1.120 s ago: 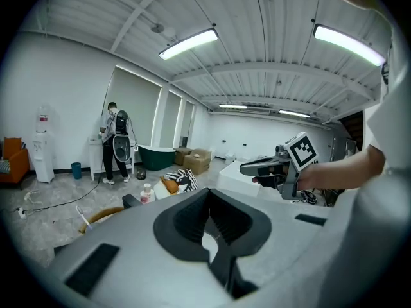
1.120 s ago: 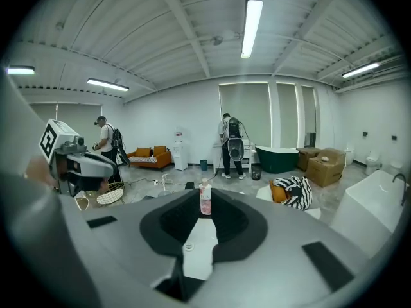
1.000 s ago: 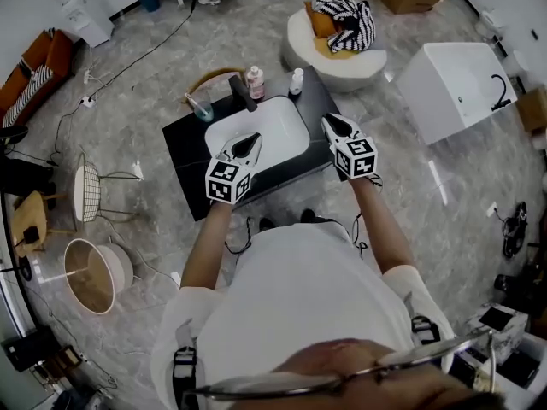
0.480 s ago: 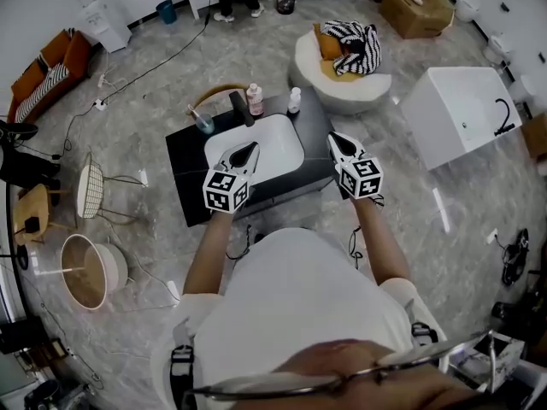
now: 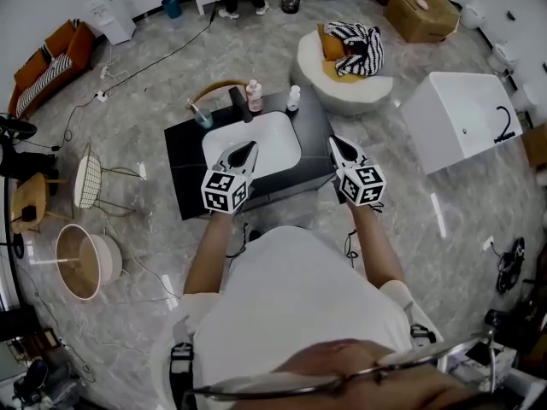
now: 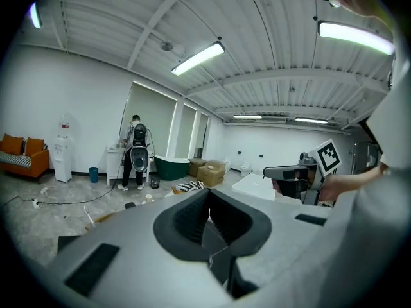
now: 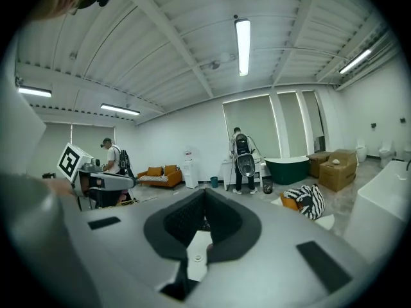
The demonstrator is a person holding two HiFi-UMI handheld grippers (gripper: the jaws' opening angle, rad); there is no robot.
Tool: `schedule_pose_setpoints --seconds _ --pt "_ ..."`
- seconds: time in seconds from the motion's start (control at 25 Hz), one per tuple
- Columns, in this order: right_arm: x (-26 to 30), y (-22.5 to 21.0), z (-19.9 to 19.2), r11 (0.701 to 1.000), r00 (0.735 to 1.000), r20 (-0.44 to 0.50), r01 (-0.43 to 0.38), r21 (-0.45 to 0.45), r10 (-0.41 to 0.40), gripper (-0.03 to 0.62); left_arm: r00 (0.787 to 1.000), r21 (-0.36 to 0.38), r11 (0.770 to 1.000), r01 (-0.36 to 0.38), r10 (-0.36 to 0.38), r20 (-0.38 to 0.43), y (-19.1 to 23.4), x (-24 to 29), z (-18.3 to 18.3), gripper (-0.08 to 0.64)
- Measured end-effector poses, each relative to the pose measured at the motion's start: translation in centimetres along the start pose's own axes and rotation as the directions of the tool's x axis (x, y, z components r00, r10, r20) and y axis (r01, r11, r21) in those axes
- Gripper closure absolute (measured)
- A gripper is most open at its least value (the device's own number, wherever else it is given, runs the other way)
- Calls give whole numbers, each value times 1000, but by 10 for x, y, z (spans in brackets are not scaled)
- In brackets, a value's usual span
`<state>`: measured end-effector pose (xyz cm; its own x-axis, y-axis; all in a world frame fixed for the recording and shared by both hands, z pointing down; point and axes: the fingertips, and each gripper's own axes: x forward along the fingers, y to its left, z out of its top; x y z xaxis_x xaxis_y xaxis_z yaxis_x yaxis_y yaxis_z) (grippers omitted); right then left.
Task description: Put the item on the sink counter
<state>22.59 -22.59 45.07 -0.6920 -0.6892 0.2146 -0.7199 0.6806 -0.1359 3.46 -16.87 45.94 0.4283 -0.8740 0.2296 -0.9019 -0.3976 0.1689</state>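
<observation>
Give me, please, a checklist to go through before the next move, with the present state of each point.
1. Left gripper empty: ok, fingers together, nothing between.
2. Right gripper empty: ok, fingers together.
3. Bare space on the black counter: ok, left of the basin.
4. Pink bottle, white bottle and cup standing at the back: ok.
5. Item to place: cannot tell; neither gripper holds one.

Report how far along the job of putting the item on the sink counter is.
Looks done: a pink bottle, a white bottle and a cup stand on the sink counter behind the basin. In hand: nothing; the left gripper and right gripper are shut and empty at the counter's front. Left: no loose item shows nearby, so possibly nothing.
</observation>
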Motion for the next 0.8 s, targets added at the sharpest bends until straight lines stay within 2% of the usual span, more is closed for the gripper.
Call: schedule_pose_setpoints --seconds 0.48,0.8 --pt "-3 13 3 999 999 2 -48 21 48 586 1000 -16 1000 -22 22 16 -2 -8 3 555" --pt "-5 11 -3 999 999 -3 -37 27 37 587 1000 -11 1000 -25 25 3 -1 -13 0 555"
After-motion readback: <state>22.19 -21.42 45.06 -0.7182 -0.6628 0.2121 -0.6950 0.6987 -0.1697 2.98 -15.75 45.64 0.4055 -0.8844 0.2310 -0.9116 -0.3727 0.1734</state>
